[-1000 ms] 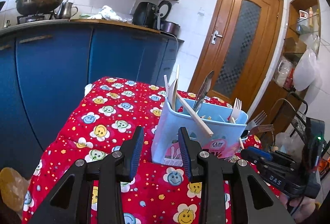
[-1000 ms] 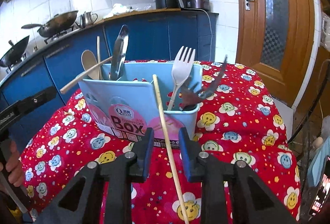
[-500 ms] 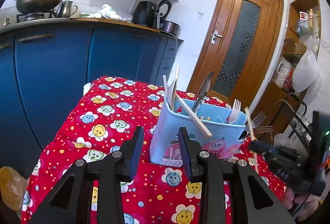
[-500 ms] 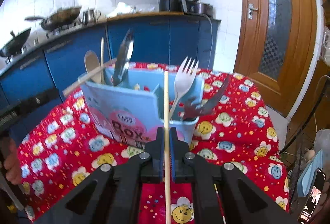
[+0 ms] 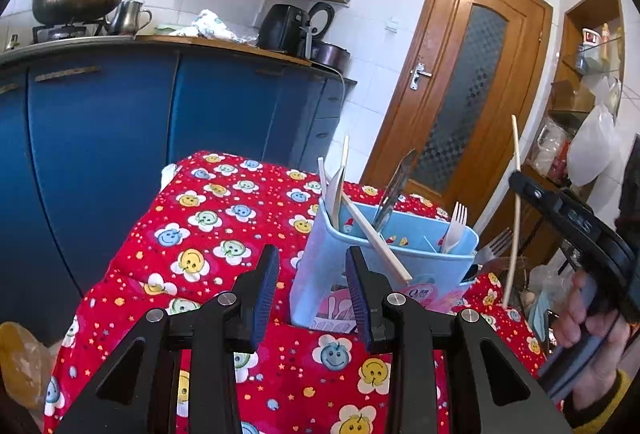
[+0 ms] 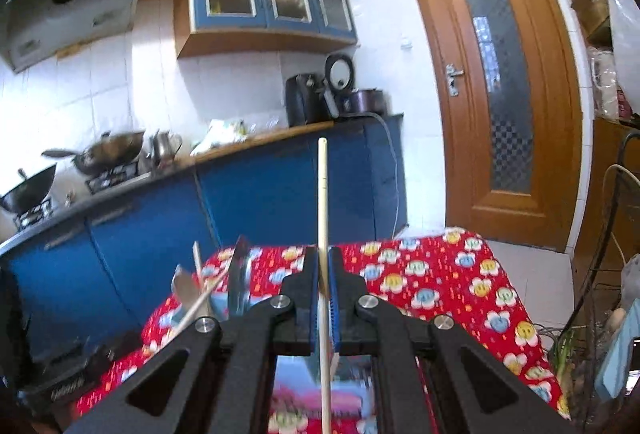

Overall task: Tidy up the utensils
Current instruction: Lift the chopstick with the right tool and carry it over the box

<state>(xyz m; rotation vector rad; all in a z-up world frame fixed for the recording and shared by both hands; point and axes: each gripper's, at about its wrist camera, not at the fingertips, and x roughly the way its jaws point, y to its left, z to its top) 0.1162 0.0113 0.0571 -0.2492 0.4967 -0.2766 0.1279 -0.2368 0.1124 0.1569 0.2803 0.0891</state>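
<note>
Wooden chopstick (image 6: 322, 218) pinched upright in right hand-held gripper (image 6: 324, 290), jaws basically shut on it | blue utensil box (image 5: 384, 266) on bench at 12 o'clock of left hand-held gripper (image 5: 312, 290), part-open, holding nothing | risk: thin stick could pivot or slip, miss its compartment, lol

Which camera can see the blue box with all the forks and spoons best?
The left wrist view. There the blue box stands whole on the red tablecloth, with the white fork and other utensils poking out. In the right wrist view the right gripper, shut on a chopstick, hides nearly all of it.
</note>
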